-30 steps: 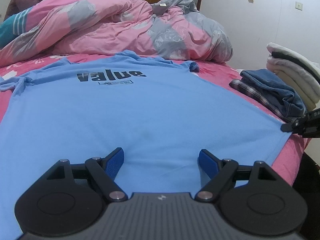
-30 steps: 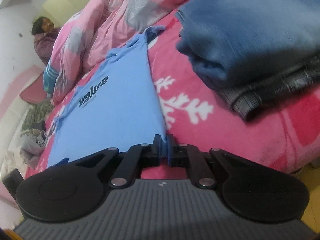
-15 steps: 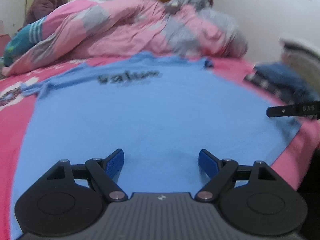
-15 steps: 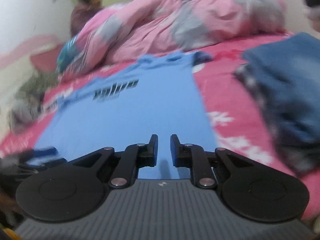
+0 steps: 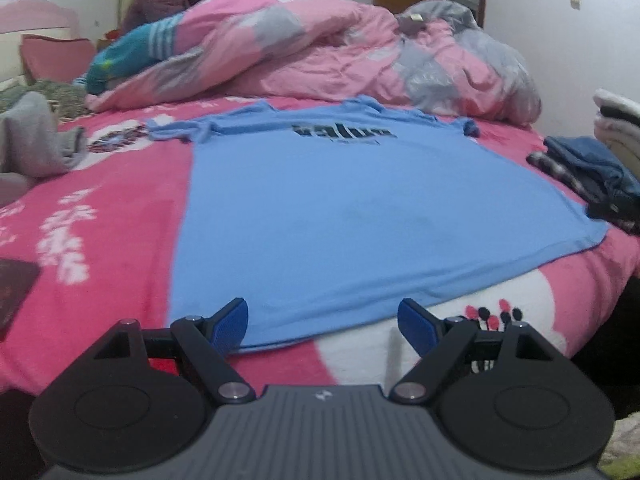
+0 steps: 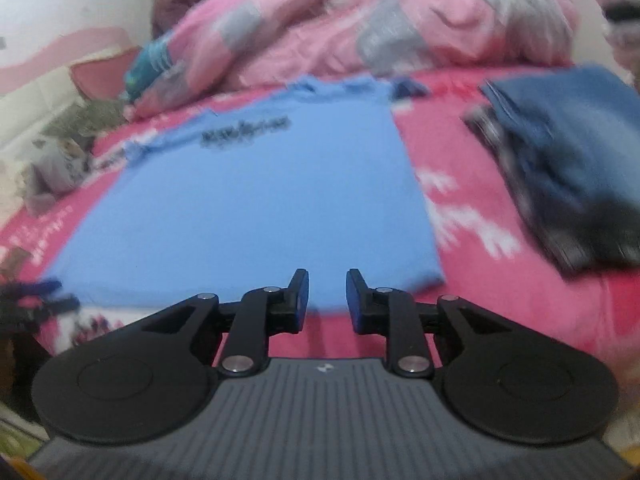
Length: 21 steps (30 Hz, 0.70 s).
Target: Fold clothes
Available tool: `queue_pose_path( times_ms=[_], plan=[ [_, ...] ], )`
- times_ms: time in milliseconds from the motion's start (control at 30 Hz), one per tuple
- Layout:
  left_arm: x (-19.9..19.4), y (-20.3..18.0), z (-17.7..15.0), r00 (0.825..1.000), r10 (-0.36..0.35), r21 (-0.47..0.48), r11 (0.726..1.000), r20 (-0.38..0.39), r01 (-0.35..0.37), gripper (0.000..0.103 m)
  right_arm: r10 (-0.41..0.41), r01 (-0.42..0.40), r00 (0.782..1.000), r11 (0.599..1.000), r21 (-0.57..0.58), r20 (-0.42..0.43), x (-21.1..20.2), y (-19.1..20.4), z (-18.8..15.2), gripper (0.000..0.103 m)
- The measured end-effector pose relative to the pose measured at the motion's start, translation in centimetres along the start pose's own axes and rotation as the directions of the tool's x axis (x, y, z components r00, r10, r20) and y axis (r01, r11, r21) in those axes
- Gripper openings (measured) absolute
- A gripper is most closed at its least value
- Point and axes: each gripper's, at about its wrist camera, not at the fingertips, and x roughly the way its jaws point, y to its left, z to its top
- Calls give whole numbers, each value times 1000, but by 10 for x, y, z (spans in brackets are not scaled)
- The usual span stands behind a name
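In front of me a light blue T-shirt [image 5: 360,208] lies spread flat on its back, front up, unfolded, on the pink bedcover. Dark block lettering crosses its chest toward twelve o'clock, near the neckline. One short sleeve trails out at about ten o'clock, slightly bunched; the other shows as a small rumpled tip at about one o'clock. The hem runs nearest me, its right corner reaching toward three o'clock. At about two o'clock, just beside the shirt's right edge, sits a folded stack [image 5: 592,176]: a dark blue garment on top of a dark checked one. My right-hand view shows both, blurred.
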Motion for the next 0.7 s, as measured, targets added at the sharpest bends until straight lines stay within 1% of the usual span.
queue_pose_path(
  times_ms=[67,167,233,300,333,367,400,433,467,500,600,633,700],
  plan=[
    [-9,4,1,1000,16,-22,1000,21,-15,83,49,-49,999,998,-35,24,12,16,10,25],
    [-17,8,3,998,43,-46,998,42,-41,83,100,-96,995,989,-113,25,41,47,17,29],
    [-20,10,4,997,60,-57,997,49,-57,83,90,-89,996,984,-154,4,61,61,12,31],
    [-21,11,5,996,68,-63,996,57,-65,83,54,-62,997,982,-178,-48,77,71,-4,32],
    [-21,11,5,996,67,-63,996,62,-63,83,39,-47,998,981,-190,-44,78,75,-13,33],
    [-20,11,5,996,63,-62,996,66,-59,83,32,-35,999,976,-213,-17,71,79,-21,34],
    [-17,10,6,996,56,-58,997,68,-52,83,26,-27,1000,969,-244,-8,64,83,-27,36],
    [-14,9,6,996,49,-55,997,70,-46,83,23,-24,1000,965,-261,-8,57,85,-31,40],
    [-10,7,7,997,41,-50,998,70,-38,83,23,-25,1000,964,-265,-12,51,85,-34,40],
    [-5,6,8,997,34,-44,999,67,-31,83,27,-30,999,965,-260,-17,45,84,-36,40],
    [9,2,8,998,26,-20,999,51,-25,83,60,-72,996,974,-215,-62,29,76,-33,48],
    [13,2,7,998,37,-18,999,41,-36,83,66,-78,996,976,-203,-66,25,75,-30,48],
    [19,8,2,998,57,-45,997,15,-56,83,73,-80,996,980,-184,-45,18,72,-22,48]
  ],
)
